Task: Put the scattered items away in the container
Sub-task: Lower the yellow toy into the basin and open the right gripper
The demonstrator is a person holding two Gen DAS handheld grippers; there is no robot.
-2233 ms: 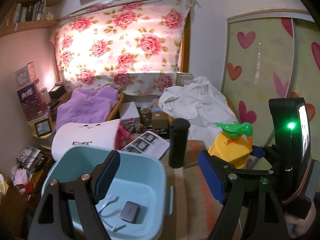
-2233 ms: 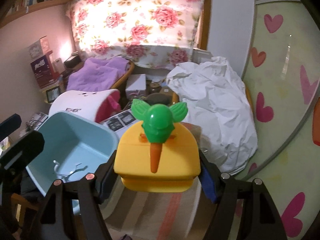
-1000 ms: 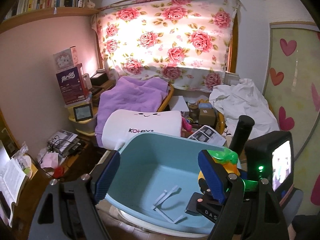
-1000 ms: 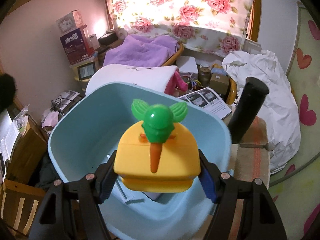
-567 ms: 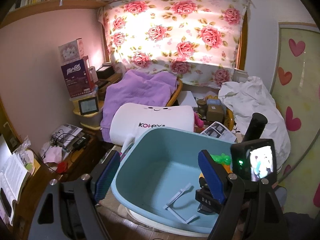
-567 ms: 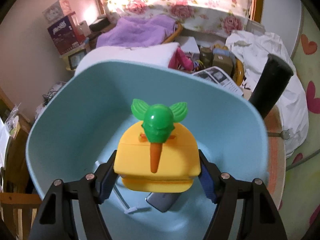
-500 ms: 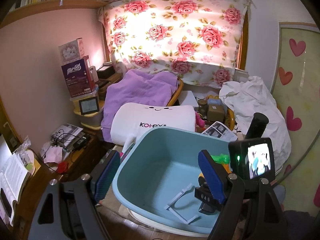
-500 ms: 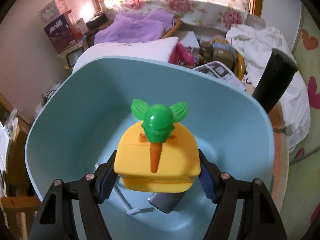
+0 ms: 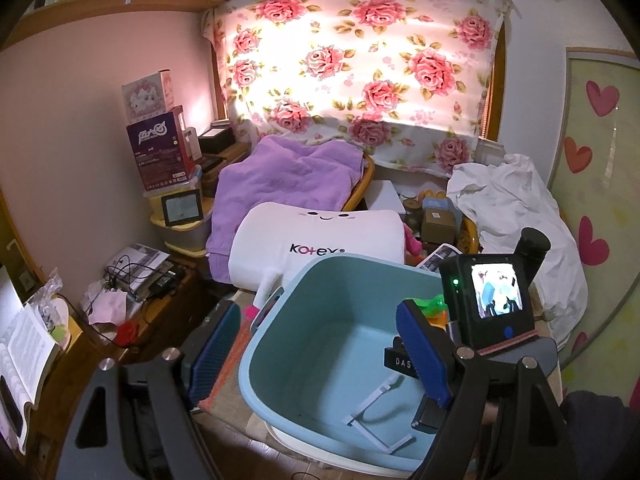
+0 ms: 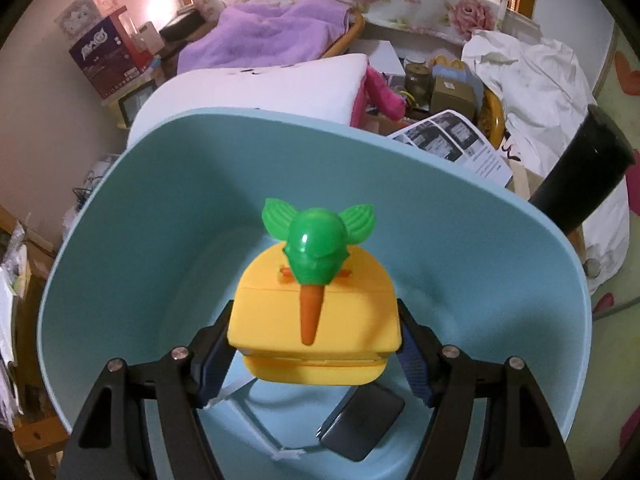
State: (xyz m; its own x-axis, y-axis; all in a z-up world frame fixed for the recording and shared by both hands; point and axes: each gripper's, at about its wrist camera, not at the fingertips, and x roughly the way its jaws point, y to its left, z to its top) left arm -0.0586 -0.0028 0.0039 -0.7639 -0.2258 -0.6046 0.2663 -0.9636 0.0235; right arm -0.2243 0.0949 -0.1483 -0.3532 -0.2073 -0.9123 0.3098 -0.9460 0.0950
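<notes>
My right gripper [image 10: 316, 356] is shut on a yellow toy box with a green leafy knob and orange carrot [image 10: 314, 320], held inside the light blue tub [image 10: 120, 208] just above its floor. The same gripper, with its screen, shows in the left wrist view [image 9: 486, 300] over the tub's right side [image 9: 280, 336]. On the tub floor lie a white plastic frame [image 9: 376, 416] and a dark grey flat box [image 10: 362, 428]. My left gripper [image 9: 320, 356] is open and empty, its pads straddling the tub's near left wall.
A black cylinder [image 10: 580, 184] stands upright just right of the tub. A white Kotex pillow [image 9: 316, 240], printed papers [image 10: 456, 144], a purple blanket [image 9: 280, 176] and a white cloth heap [image 9: 516, 216] lie behind. A cluttered low desk [image 9: 132, 280] is at left.
My right gripper has carried the yellow toy box from beside the tub over its rim and down inside it. The left gripper has drawn back to the tub's left.
</notes>
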